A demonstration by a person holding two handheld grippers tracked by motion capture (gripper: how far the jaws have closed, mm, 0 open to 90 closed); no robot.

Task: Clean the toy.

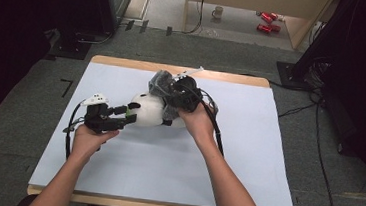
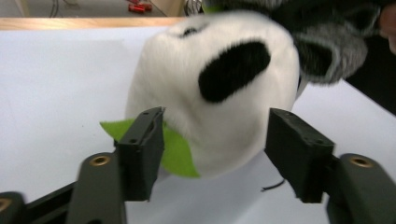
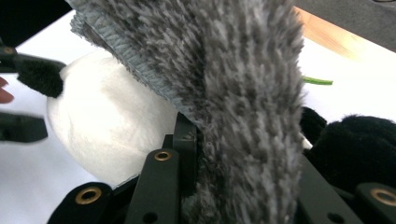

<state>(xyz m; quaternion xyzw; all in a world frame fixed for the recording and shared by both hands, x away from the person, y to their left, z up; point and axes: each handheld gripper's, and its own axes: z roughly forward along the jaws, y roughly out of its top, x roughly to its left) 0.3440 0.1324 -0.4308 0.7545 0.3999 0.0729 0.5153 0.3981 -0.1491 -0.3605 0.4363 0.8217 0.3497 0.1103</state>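
Panda (image 1: 147, 111): a plush toy lying on its side near the middle of the counter (image 1: 129, 178), white body toward the left hand, black limbs toward the right.
Grey cloth (image 3: 233, 93): a fuzzy garment or wrap bunched over the panda's far end; in the right gripper view it hangs as a thick fold with a knitted hem.
Left tongs (image 2: 215, 149): standing open on either side of the panda's white rounded end, pads clear of the fur; one pad sits against the green felt leaf (image 2: 180, 156).
Right tongs (image 3: 233, 186): closed on the fold of grey cloth, which is pinched between the pads.
Weight: I'd judge it light; stuffing and fabric only.
Stiffness: soft throughout; the body will dent and spring back, the cloth will stretch and sag.
Slip: low, since pile gives the pads plenty to bite; a shallow pinch may pull fibres free instead.
Fragility: slight; the leaf and seams are the weak spots.
Where to hold: a deep bite on the white body to anchor it; the cloth by its hem.
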